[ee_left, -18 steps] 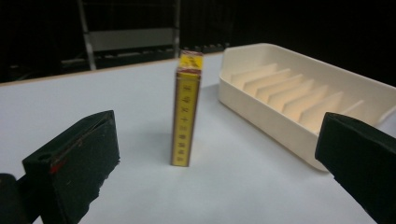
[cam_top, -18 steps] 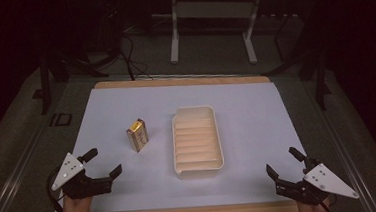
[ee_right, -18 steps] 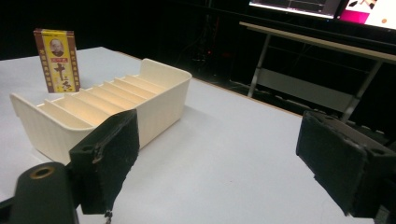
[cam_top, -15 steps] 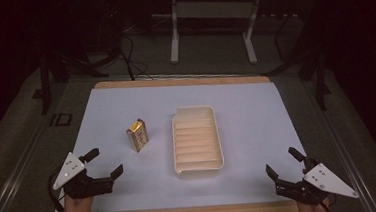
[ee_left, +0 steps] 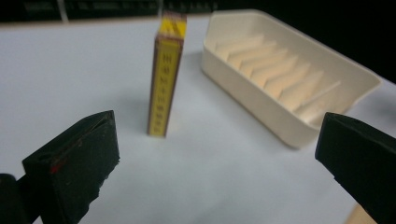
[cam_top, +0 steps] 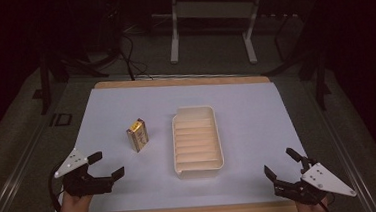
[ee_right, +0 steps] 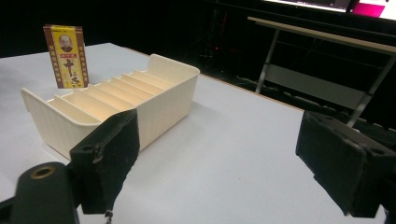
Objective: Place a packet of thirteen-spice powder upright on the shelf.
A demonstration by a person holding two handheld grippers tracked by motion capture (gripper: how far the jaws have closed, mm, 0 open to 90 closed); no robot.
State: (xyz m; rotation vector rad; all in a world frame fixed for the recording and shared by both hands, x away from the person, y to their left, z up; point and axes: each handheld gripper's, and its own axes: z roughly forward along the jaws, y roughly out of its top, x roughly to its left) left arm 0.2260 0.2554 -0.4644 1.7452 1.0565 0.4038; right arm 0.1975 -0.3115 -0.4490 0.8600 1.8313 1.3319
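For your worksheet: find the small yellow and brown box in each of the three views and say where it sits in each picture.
High view: the yellow and brown box stands left of centre.
Left gripper view: upper middle, edge-on.
Right gripper view: top left, behind the tray.
Shared landmark: the cream ribbed tray beside it.

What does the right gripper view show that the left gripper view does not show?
Right gripper view: the small box's printed front face, and a metal table frame in the dark behind.
Left gripper view: the box's narrow yellow side, seen edge-on.
Both: the cream ribbed tray beside the upright box on the white table, between open black jaws.
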